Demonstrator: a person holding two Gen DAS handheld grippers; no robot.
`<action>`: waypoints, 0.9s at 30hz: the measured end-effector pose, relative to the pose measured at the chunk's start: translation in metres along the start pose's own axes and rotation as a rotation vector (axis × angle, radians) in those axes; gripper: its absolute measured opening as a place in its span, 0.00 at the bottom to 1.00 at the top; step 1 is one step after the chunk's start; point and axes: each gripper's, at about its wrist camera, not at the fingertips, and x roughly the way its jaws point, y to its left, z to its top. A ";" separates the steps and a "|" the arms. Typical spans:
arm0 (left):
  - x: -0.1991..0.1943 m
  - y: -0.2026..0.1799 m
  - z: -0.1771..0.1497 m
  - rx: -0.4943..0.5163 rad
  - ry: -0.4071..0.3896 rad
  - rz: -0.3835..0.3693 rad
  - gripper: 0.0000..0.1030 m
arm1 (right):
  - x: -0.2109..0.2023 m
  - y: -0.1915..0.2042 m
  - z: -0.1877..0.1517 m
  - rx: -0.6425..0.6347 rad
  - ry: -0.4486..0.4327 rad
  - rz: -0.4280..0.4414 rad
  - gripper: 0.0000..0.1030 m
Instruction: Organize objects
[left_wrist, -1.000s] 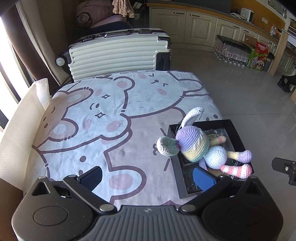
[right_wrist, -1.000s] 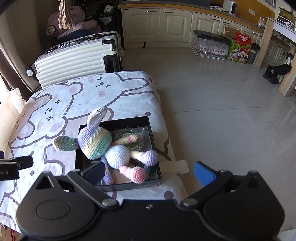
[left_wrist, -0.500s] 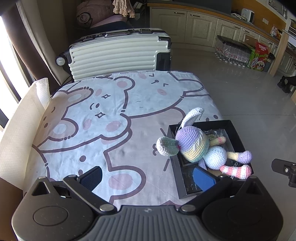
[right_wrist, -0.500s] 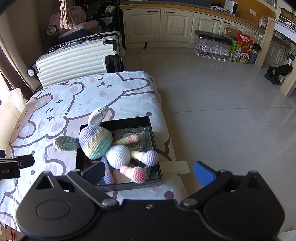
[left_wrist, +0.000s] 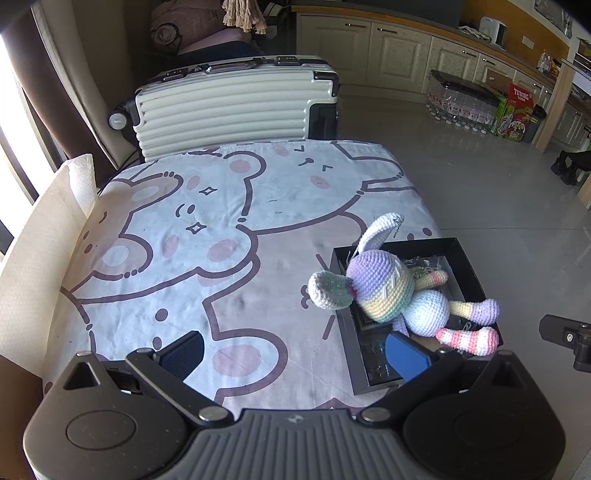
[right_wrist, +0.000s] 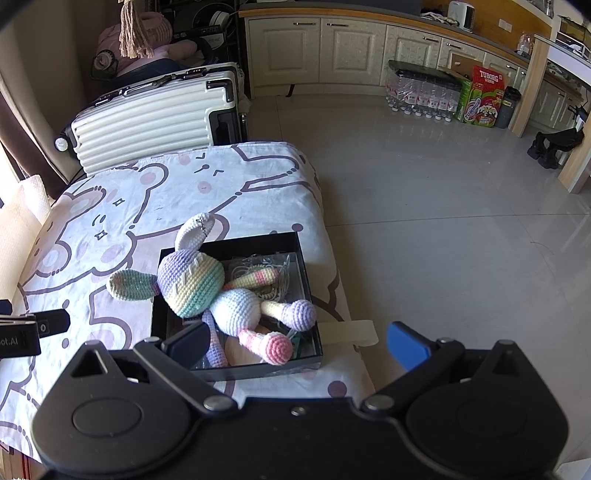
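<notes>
Fingers of both the left gripper (left_wrist: 295, 350) and right gripper (right_wrist: 297, 341) spread, empty; pastel crocheted bunny (right_wrist: 218, 295) between right fingers, already in shallow black box (right_wrist: 255, 242); task looks nearly finished.

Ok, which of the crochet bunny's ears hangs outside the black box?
The striped pastel ear, lying flat on the bear-print sheet. The white ear props against the black box.

A table under a bear-print cloth (left_wrist: 229, 236) carries a black box (right_wrist: 258, 245) near its right edge. Cloth elsewhere bare. A bunny's ear (right_wrist: 129, 284) touches the cloth.
</notes>
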 end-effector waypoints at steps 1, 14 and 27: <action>0.000 0.000 0.000 0.001 0.000 0.000 1.00 | 0.000 0.000 0.000 0.000 0.000 0.000 1.00; 0.001 0.000 -0.001 0.005 0.003 -0.002 1.00 | -0.001 -0.002 0.001 -0.006 0.000 -0.009 1.00; 0.001 -0.002 -0.001 0.011 0.001 -0.006 1.00 | -0.001 -0.002 0.001 -0.006 0.000 -0.009 1.00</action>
